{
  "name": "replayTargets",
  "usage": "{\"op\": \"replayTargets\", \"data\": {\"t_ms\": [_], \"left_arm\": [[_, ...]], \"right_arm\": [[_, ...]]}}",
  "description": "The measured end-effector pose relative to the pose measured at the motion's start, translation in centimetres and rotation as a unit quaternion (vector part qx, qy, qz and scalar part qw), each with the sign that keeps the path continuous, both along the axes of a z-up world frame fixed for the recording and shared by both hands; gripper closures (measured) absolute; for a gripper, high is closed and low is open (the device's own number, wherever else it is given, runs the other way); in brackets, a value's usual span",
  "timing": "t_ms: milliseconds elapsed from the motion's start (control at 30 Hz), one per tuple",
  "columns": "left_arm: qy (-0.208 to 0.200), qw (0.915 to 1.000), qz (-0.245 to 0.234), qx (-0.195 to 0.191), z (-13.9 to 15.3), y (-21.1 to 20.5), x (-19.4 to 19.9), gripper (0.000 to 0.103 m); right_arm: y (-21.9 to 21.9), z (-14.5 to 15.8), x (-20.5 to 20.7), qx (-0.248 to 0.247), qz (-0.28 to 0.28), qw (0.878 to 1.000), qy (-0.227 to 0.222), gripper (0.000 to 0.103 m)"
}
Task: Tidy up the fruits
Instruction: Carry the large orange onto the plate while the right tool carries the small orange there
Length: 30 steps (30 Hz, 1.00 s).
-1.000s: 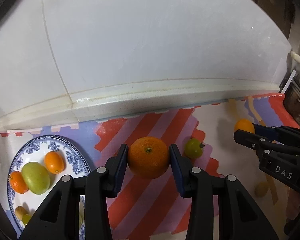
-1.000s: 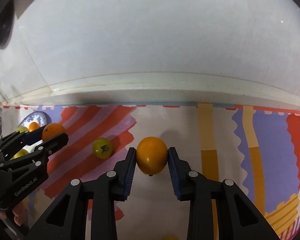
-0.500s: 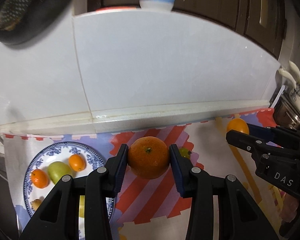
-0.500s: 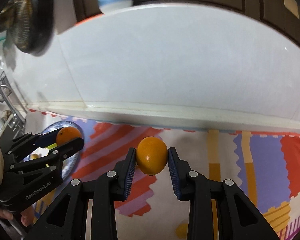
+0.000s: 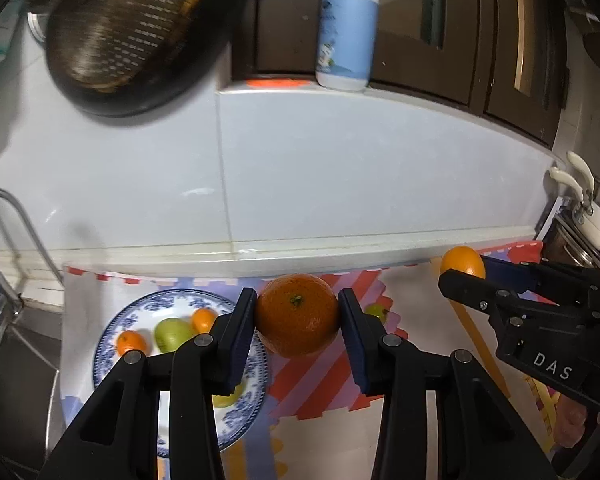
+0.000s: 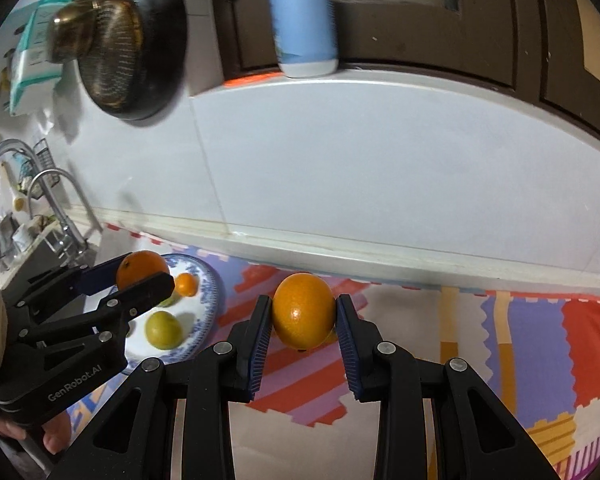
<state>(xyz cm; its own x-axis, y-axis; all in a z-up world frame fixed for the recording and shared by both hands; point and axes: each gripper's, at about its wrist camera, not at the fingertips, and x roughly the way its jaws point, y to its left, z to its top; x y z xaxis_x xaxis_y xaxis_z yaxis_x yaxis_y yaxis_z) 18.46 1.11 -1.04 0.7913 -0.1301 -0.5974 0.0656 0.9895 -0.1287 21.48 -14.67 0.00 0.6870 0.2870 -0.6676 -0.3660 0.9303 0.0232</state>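
Clamping mandarin [image 5: 297,314], orange [image 6: 303,311] (both aloft)

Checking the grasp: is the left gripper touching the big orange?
Touching. In the left wrist view both pads of the left gripper press flush against the sides of the big orange, with no gap visible.

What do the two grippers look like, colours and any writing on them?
Both are matte black plastic with angular, cut-out linkages and round silver pivot screws. The fingers carry ribbed dark blue pads. The left gripper has white "GenRobot.AI" lettering on its side; the right gripper reads "DAS". No cables show.
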Motion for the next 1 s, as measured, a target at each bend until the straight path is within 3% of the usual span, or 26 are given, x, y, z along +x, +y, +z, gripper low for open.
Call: {"op": "replayTargets", "data": {"t_ms": [600, 1000], "left_arm": [[-0.020, 0.9981, 0.057, 0.010, 2.0, 6.1, -4.2, 0.062], [-0.001, 0.9950, 0.098, 0.014, 0.3, 10.8, -4.1, 0.062]], "right_arm": [[6.3, 1.6, -2.6, 0.011, 0.059, 0.998, -0.008, 0.070], [11.9, 0.0, -0.7, 0.007, 0.115, 0.993, 0.013, 0.070]]}}
